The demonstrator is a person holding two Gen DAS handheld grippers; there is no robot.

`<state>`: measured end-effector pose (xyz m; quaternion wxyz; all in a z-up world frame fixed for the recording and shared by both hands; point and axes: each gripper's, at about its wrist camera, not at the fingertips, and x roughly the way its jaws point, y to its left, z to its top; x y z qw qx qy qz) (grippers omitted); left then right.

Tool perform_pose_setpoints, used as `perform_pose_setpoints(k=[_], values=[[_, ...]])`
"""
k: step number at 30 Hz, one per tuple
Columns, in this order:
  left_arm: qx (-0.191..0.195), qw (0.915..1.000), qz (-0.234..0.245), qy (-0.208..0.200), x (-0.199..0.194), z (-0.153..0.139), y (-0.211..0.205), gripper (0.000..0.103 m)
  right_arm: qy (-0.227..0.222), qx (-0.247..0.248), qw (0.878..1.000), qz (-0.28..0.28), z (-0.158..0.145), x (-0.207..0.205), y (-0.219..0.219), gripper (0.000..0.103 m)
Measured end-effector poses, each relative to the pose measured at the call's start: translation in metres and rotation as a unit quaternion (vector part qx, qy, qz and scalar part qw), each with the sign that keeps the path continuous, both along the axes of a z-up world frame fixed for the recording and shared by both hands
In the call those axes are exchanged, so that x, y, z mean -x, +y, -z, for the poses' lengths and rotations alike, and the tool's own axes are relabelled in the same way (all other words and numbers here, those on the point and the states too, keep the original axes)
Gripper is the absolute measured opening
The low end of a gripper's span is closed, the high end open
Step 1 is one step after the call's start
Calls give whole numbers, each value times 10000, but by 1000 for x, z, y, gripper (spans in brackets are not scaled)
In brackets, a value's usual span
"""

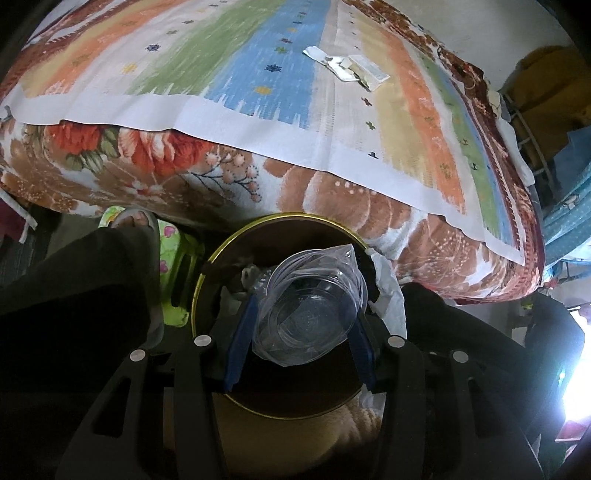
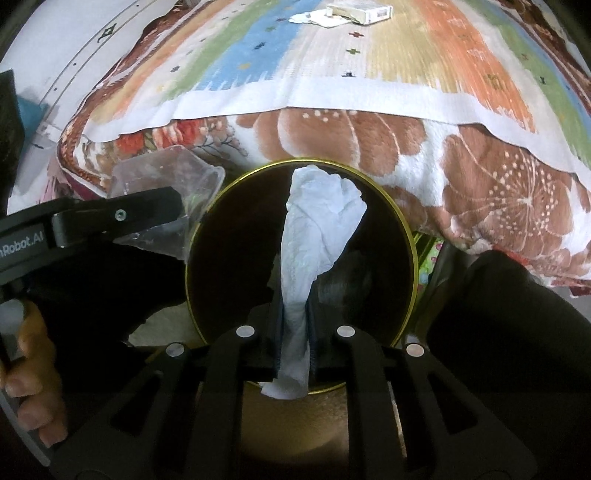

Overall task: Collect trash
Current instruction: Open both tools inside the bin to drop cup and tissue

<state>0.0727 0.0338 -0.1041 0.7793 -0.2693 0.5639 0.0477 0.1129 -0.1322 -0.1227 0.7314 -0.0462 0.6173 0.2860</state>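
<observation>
My left tool (image 1: 299,321) grips the plastic cup (image 1: 310,314), my right tool (image 2: 293,347) pinches the tissue (image 2: 317,236); I release both squarely over the bin (image 2: 406,236), inside its rim

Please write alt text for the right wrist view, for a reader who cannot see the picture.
The right claw holds a crumpled white tissue above a round, gold-rimmed bin. At left, the left claw holds a clear plastic container. Behind lies a bed with a striped cloth, where paper scraps and a small box rest.
</observation>
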Motion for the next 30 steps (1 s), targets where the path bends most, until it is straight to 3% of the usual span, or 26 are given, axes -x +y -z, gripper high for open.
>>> perform_pose_setpoints(k=[2, 4, 17, 27, 30], values=[[40, 10000, -42, 36, 0, 2, 2, 49, 69, -12, 10000, 71, 3, -2, -1, 31], [116, 9998, -117, 73, -1, 4, 4, 70, 132, -62, 9998, 129, 4, -4, -3, 39], [-53, 9998, -164, -128, -1, -6, 6, 75, -79, -102, 9998, 133, -6, -5, -4, 51], [-163, 9992, -256, -249, 0, -17, 13, 82, -398, -169, 9989, 169, -22, -6, -6, 55], [-384, 9982, -292, -342, 1, -24, 15, 83, -493, -236, 9983, 181, -29, -7, -8, 59]])
